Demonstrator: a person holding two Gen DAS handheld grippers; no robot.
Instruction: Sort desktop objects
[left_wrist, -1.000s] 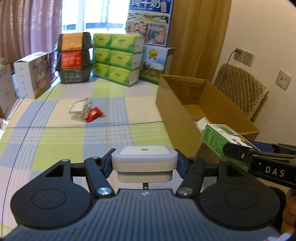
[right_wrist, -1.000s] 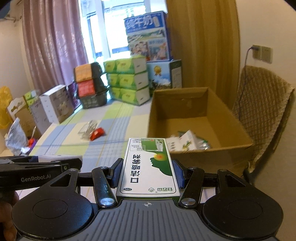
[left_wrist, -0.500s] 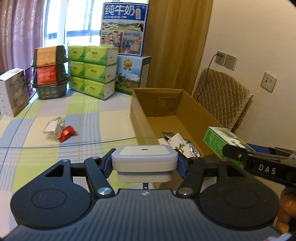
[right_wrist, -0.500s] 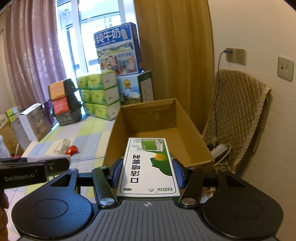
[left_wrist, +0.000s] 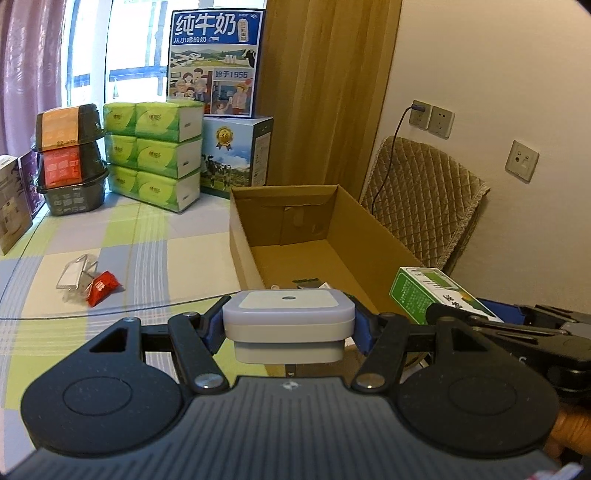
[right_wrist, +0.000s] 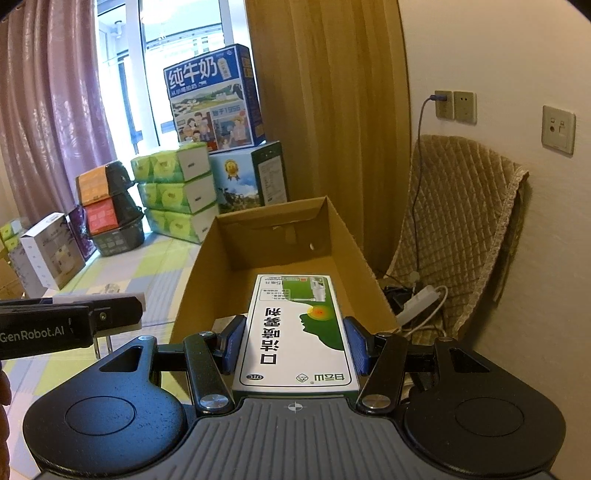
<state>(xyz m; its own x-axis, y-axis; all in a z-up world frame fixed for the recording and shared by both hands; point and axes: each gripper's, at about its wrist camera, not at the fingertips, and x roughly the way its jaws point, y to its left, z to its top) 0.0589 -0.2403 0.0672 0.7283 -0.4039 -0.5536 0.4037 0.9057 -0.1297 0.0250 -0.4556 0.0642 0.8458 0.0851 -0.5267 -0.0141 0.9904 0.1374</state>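
A white plug-in night light (left_wrist: 288, 325) is pinched between the jaws of the left gripper (left_wrist: 290, 328), held at the near end of the open cardboard box (left_wrist: 384, 236). A green-and-white medicine carton (right_wrist: 297, 332) is clamped in the jaws of the right gripper (right_wrist: 295, 343), above the box's near edge. A red packet (left_wrist: 103, 288) and a clear wrapper (left_wrist: 74, 275) are seen on the worktop (left_wrist: 177, 258), left of the box.

Brown cardboard box (left_wrist: 369, 236), green-and-white carton (right_wrist: 299, 332), pale grey plug-in device (left_wrist: 288, 325), green-yellow-lilac checked tablecloth (left_wrist: 155, 236), red packet (left_wrist: 103, 288).
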